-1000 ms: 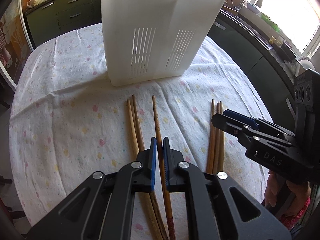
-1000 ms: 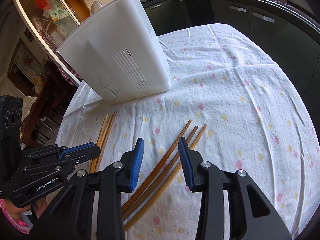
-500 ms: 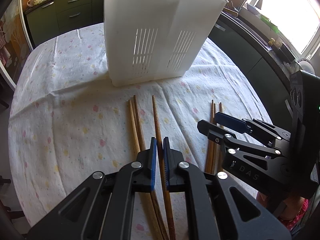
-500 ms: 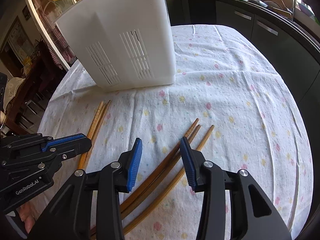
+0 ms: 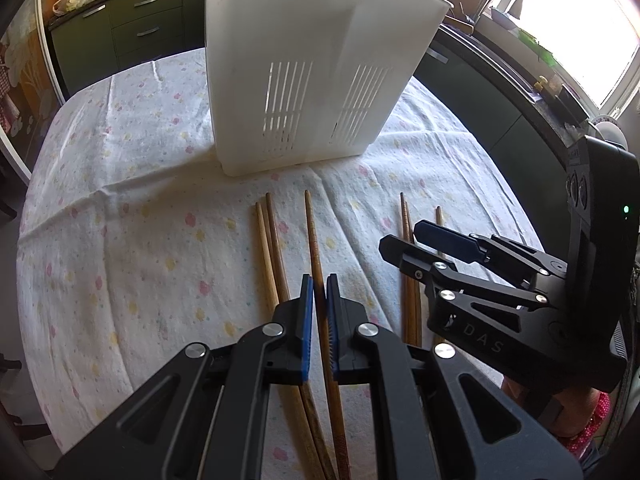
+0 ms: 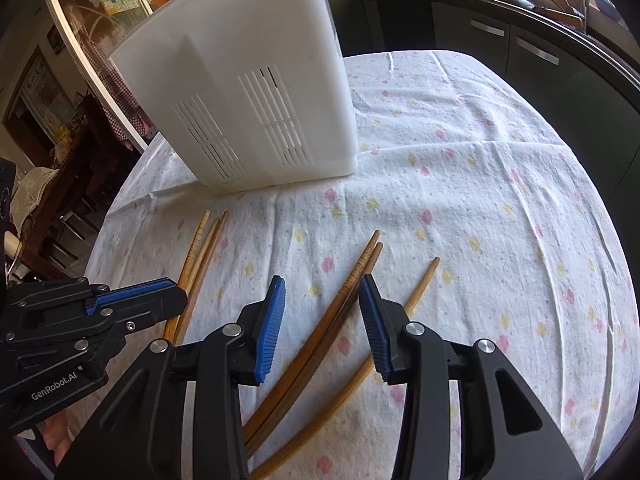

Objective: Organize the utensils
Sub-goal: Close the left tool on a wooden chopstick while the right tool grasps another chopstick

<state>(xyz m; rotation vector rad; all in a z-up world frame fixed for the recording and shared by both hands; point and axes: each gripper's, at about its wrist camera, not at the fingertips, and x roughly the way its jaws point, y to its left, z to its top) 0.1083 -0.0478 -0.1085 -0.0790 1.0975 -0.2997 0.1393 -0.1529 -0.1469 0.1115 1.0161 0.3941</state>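
Observation:
A tall white slotted utensil holder [image 5: 312, 80] [image 6: 248, 92] stands on the flowered tablecloth [image 5: 120, 240]. In front of it lie two groups of wooden chopsticks. My left gripper [image 5: 319, 284] is shut on a single chopstick [image 5: 312, 236], and two paler chopsticks [image 5: 270, 248] lie just left of it. My right gripper [image 6: 323, 280] hovers low over two dark chopsticks [image 6: 360, 268] that lie between its opening jaws, not touched by the pads. A third chopstick [image 6: 420, 288] lies just outside the right finger.
Each gripper shows in the other's view: the right gripper [image 5: 402, 234] close beside the left one, the left gripper [image 6: 176, 300] over its chopsticks [image 6: 200, 248]. Dark kitchen cabinets [image 6: 520, 48] and a sink counter [image 5: 500, 8] ring the round table. A hand [image 5: 576, 416] holds the right gripper.
The right gripper has slid closer to the left one and its jaws have widened. One chopstick of the right group now lies apart from the other two. The left gripper has stayed put.

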